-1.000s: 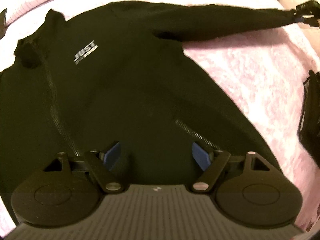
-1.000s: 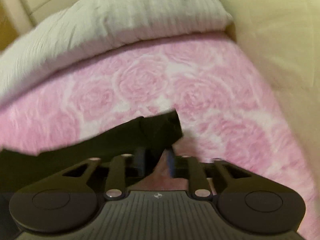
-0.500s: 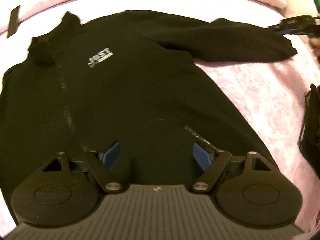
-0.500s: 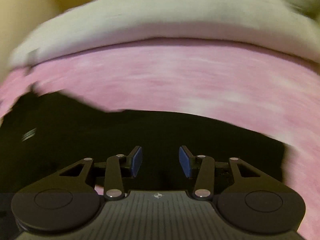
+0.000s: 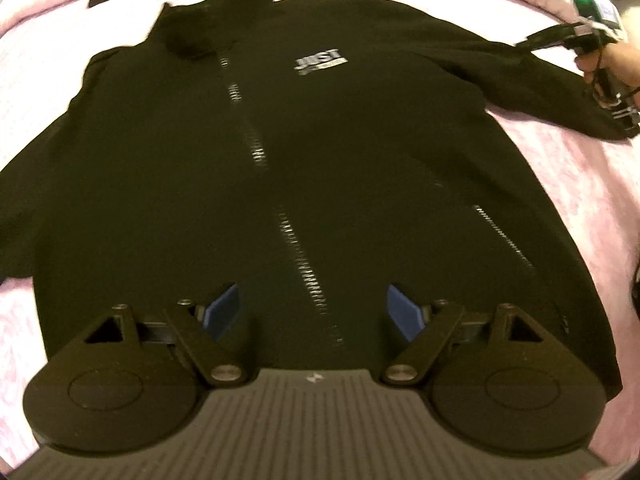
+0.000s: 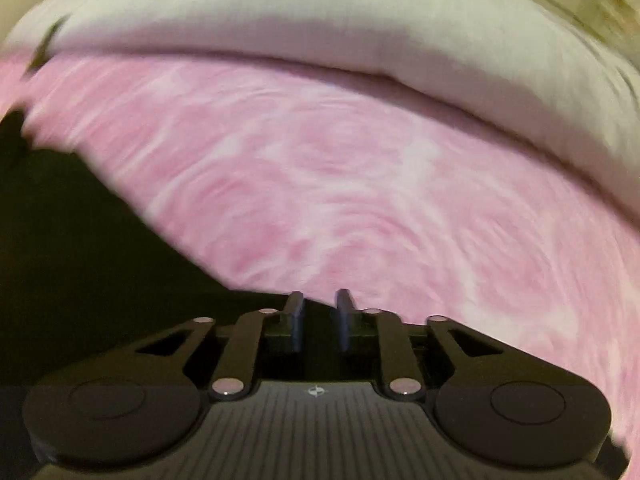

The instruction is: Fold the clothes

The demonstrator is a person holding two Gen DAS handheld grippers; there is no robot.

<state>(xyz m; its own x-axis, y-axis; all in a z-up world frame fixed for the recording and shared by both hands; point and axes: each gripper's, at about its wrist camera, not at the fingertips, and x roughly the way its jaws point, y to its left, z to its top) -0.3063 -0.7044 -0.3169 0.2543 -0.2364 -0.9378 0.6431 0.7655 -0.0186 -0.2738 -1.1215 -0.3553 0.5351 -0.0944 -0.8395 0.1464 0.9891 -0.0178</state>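
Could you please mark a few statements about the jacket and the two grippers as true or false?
1. The black jacket lies spread on a pink blanket. True.
2. The left gripper is shut on the hem. False: it is open above the hem, holding nothing.
3. White lettering marks the jacket's chest. True.
4. The right gripper is at the collar. False: it is out at one sleeve.

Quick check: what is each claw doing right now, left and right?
Left claw: open, hovering above the jacket hem, holding nothing.
Right claw: nearly closed at the sleeve edge; grip cannot be told.
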